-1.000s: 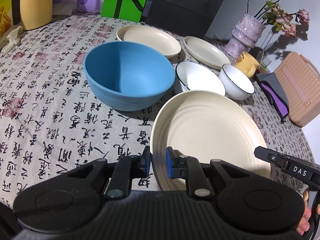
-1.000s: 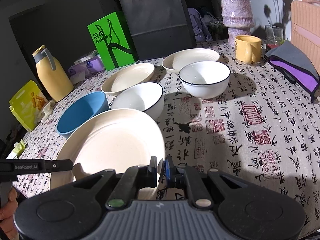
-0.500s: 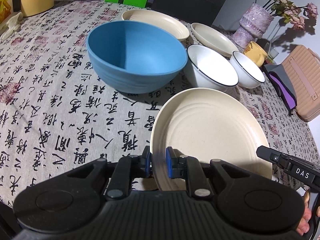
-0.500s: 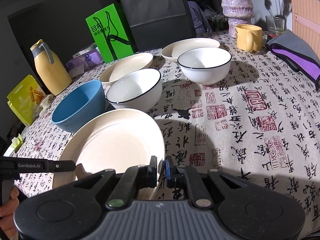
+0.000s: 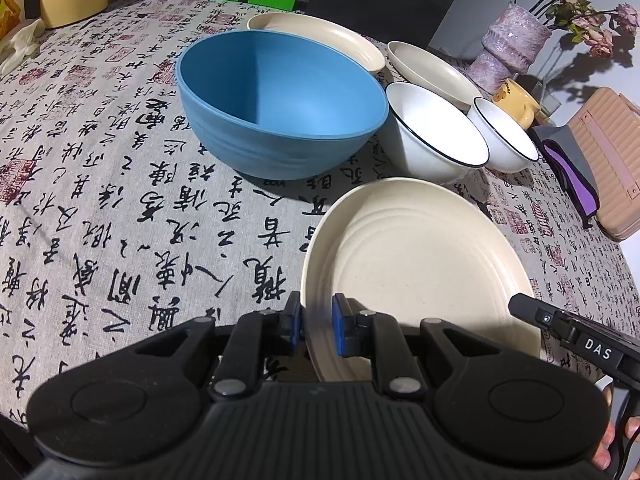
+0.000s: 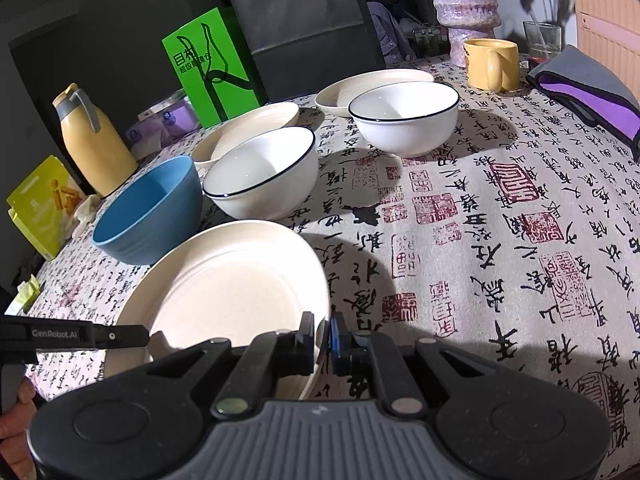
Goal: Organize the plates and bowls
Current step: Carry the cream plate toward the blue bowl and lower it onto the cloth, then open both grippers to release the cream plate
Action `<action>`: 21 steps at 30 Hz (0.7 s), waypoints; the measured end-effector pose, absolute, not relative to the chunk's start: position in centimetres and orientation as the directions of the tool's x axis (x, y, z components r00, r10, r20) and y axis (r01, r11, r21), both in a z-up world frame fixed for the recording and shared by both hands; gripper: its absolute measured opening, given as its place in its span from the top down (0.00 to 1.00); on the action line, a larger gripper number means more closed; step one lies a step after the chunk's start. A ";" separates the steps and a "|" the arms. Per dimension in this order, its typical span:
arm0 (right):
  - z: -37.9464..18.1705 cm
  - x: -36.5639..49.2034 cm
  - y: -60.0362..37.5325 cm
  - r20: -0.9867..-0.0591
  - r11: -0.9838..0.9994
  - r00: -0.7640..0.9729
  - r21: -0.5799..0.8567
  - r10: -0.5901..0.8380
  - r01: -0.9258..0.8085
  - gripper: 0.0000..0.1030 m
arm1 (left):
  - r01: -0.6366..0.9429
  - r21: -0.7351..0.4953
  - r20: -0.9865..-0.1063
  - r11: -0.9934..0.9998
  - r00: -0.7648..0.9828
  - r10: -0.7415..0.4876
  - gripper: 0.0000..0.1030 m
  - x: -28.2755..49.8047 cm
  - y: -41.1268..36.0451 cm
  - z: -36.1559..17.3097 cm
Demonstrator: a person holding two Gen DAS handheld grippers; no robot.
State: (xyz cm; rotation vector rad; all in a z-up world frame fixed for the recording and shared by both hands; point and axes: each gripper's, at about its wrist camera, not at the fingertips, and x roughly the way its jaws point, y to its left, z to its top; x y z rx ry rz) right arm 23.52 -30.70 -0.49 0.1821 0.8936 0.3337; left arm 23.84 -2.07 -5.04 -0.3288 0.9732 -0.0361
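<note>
The table (image 5: pixel 120 208), under a cloth printed with black characters, carries everything; largest on it is the big plate (image 5: pixel 416 264), cream and ringed, at the near edge, gripped on opposite rims by both grippers — the left gripper (image 5: pixel 316 326) clamps its blue pads on the plate's left rim, the right gripper (image 6: pixel 323 338) clamps on the right rim; whether the plate's underside touches the cloth I cannot tell. Beyond it, toward the table's middle, stands the blue bowl (image 5: pixel 280 96); just beside that, the near white bowl (image 6: pixel 264 172) with a dark rim line, and a second white bowl (image 6: pixel 404 116) apart from it, further right. Toward the far edge lie two cream plates — one (image 6: pixel 248 128) behind the blue bowl, one (image 6: pixel 372 84) behind the white bowls; the yellow mug (image 6: pixel 490 64) stands at the far right edge.
</note>
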 end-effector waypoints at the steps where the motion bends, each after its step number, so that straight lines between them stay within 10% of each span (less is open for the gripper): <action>1: -0.7 23.5 -30.7 -0.732 0.934 0.580 0.290 0.356 -0.207 0.93 | -0.114 -0.289 -0.804 0.950 0.568 -0.176 0.85 23.8 -2.1 -5.1; 12: -1.6 23.1 -31.1 -0.709 0.922 0.595 0.343 0.379 -0.179 0.93 | -0.090 -0.316 -0.781 0.944 0.590 -0.205 0.83 23.5 -1.8 -5.2; 18: -1.5 22.9 -31.4 -0.692 0.915 0.607 0.367 0.390 -0.169 0.88 | -0.074 -0.331 -0.758 0.941 0.615 -0.218 0.63 23.1 -1.5 -5.0; 21: -1.1 22.6 -31.6 -0.677 0.913 0.624 0.371 0.391 -0.170 0.64 | -0.057 -0.326 -0.738 0.944 0.640 -0.216 0.55 22.7 -1.4 -4.6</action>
